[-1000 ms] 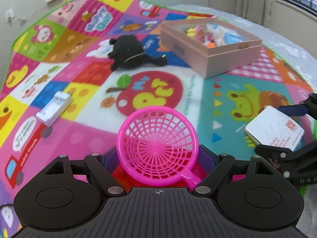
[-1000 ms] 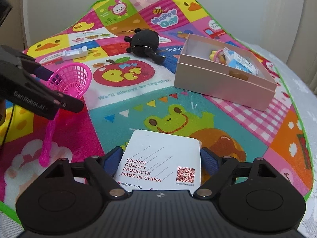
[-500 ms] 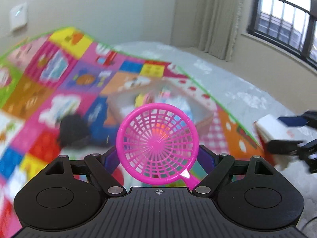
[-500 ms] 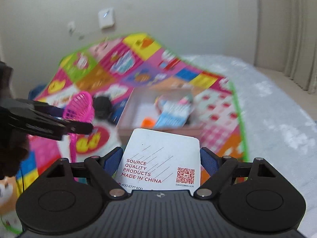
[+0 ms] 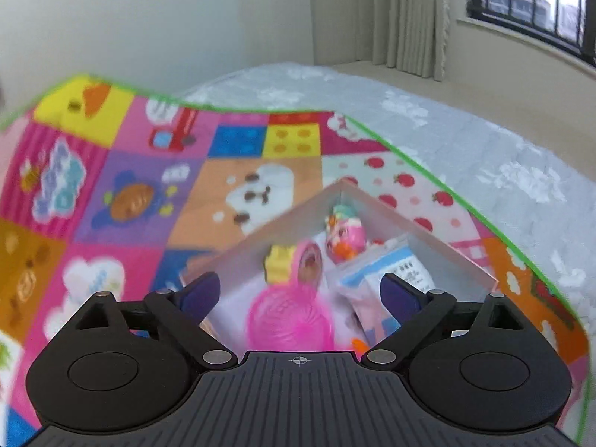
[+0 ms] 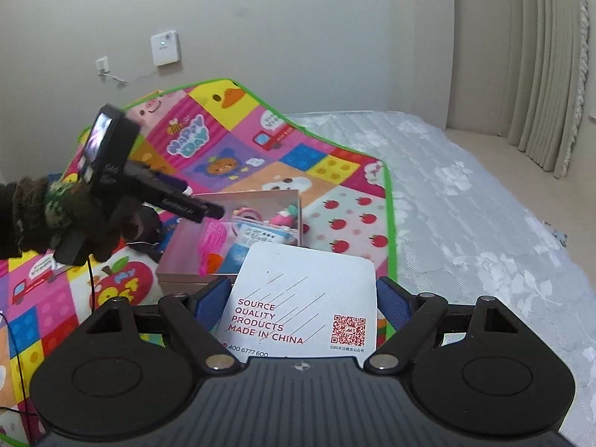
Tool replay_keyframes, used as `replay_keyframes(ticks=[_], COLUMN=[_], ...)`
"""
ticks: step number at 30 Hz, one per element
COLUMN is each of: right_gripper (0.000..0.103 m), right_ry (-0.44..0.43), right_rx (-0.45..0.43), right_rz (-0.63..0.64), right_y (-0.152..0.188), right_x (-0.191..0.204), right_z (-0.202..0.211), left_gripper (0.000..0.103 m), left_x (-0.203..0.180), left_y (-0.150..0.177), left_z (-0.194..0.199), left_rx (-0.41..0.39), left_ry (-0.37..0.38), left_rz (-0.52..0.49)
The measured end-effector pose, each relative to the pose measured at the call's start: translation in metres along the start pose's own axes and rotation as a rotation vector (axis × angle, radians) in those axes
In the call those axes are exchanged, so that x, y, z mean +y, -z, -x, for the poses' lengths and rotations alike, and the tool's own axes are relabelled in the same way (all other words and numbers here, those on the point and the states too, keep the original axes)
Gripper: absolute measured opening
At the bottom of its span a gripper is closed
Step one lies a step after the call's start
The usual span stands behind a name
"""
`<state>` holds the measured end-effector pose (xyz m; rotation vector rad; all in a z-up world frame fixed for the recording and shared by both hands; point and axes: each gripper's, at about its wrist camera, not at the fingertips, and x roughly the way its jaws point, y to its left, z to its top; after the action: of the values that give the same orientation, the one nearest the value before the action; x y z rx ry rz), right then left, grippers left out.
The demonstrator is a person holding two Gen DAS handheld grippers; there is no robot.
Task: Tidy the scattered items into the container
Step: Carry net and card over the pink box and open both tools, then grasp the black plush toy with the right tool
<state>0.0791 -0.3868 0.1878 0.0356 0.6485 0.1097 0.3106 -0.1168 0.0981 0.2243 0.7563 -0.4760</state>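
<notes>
The left gripper, which held the pink scoop a second ago, now has its fingers apart above the box, and the scoop lies inside, while the right gripper stays clamped on the white card at 6 o'clock of the box, next to go in.

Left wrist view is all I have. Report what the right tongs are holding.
Observer: The right tongs are shut on a white card printed "Made in China".
Operator: Tell me where the box lies from that card.
Observer: The pink box lies just ahead of the card and slightly to its left, open side up.
Operator: Describe my left tongs from outside.
Observer: The left tongs hover above the left part of the box, with the pink strainer inside the box below them.
</notes>
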Motion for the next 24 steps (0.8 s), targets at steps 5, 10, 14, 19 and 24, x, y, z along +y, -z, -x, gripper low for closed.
replay_keyframes(ticks=[5, 10, 14, 19, 24], right_gripper=[0.084, 0.084, 0.084, 0.084, 0.091], right_ry=[-0.023, -0.095, -0.162, -0.114, 0.002], right_rx=[0.006, 0.055, 0.115, 0.109, -0.015], right_rz=[-0.051, -0.111, -0.152, -0.128, -0.005], right_y=[-0.02, -0.05, -0.061, -0.075, -0.093], right_x=[-0.001, 0.019, 0.051, 0.101, 0.138], right_z=[-0.018, -0.042, -0.067, -0.119, -0.165], left_gripper=[0.099, 0.102, 0.102, 0.102, 0.102], left_x=[0.007, 0.008, 0.003, 0.013, 0.051], left_y=[0.047, 0.094, 0.123, 0.158, 0.173], left_z=[0.047, 0.116, 0.149, 0.163, 0.168], left_rx=[0.058, 0.149, 0.176, 0.129, 0.128], left_ry=[-0.022, -0.104, -0.093, -0.084, -0.161], left_rz=[0.15, 0.331, 0.405, 0.409, 0.484])
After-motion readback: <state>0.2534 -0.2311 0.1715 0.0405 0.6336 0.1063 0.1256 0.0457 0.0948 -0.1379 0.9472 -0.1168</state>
